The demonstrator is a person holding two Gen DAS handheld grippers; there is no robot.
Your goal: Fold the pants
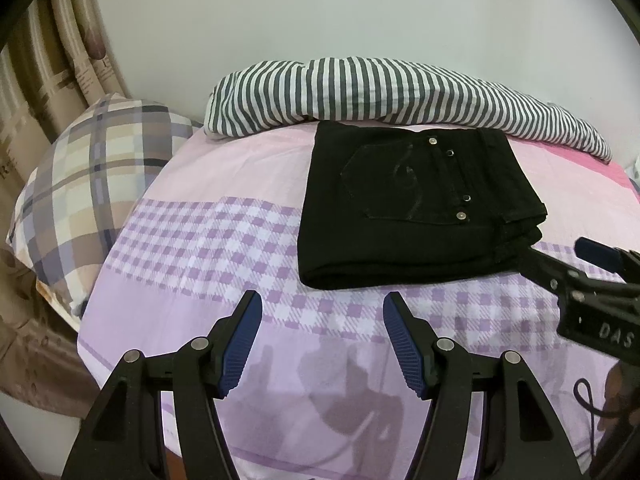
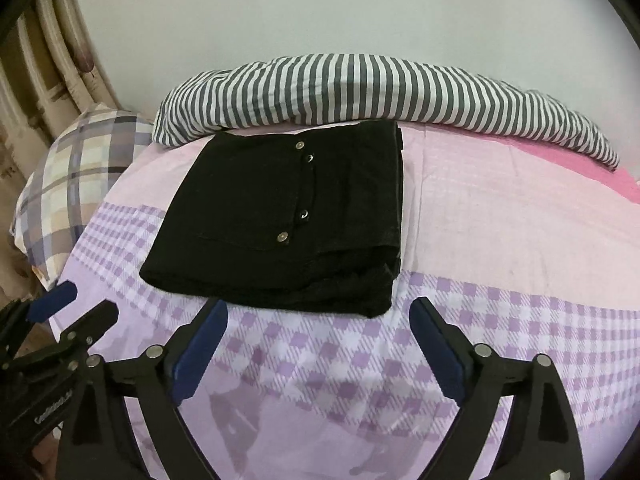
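Black pants (image 1: 416,208): folded into a compact rectangle, back pocket and rivets up, lying on the bed (image 1: 240,240) at my 12 to 1 o'clock. Striped bedding (image 1: 380,92): bunched beyond them, touching their far edge. Plaid pillow (image 1: 92,184): 10 o'clock. My left gripper (image 1: 322,344): jaws spread wide, nothing between them. My right gripper (image 1: 592,276): 3 o'clock, near the pants' corner.

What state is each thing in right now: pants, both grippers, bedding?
black pants: folded into a compact stack, lying flat on the bedsheet, untouched.
left gripper: jaws open, empty, short of the pants.
right gripper: jaws open, empty.
striped duvet: bunched along the wall.
plaid pillow: leaning at the bed's left end.
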